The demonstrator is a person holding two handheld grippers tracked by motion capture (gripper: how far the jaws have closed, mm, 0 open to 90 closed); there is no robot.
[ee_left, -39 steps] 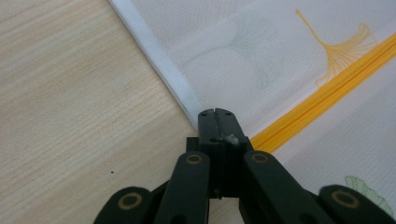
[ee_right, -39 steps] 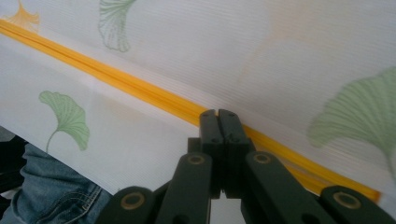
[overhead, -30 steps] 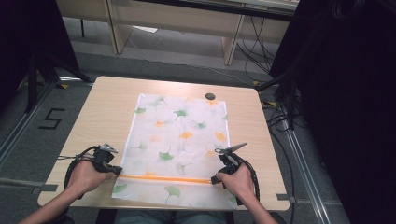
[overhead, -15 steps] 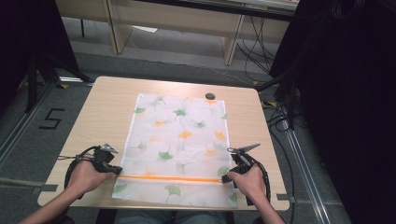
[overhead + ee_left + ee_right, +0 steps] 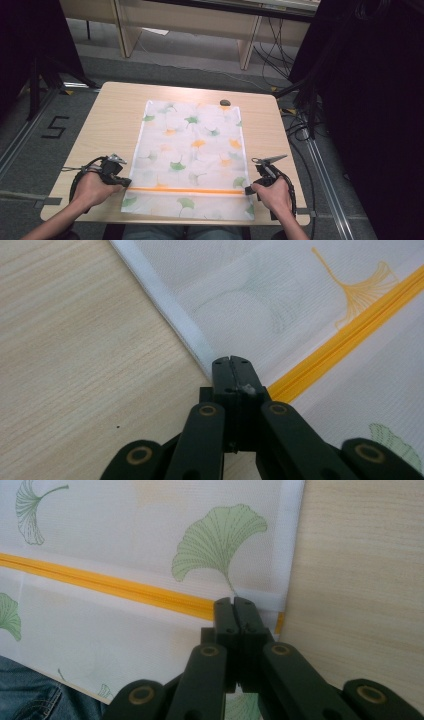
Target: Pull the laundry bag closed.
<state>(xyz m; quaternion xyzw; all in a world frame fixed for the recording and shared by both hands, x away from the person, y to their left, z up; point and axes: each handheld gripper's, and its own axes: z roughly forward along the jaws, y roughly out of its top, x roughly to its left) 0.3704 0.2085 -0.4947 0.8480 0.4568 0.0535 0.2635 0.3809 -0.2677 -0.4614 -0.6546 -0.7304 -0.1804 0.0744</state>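
Left gripper [image 5: 116, 176]: fingers pressed together at the orange zipper's [image 5: 187, 190] left end, likely anchoring it.
Right gripper [image 5: 256, 182]: fingers together at its right end.
Ginkgo-print mesh bag [image 5: 192, 150]: flat, mid-bench [image 5: 115, 115].

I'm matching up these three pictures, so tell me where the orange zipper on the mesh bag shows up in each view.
High view: the orange zipper runs level across the bag's near end, between the two hands.
Left gripper view: it slants from the upper right edge down to the shut tongs.
Right gripper view: it runs from the left edge to the shut tongs.
Shared landmark: the bag's white edge band, beside the wooden table.
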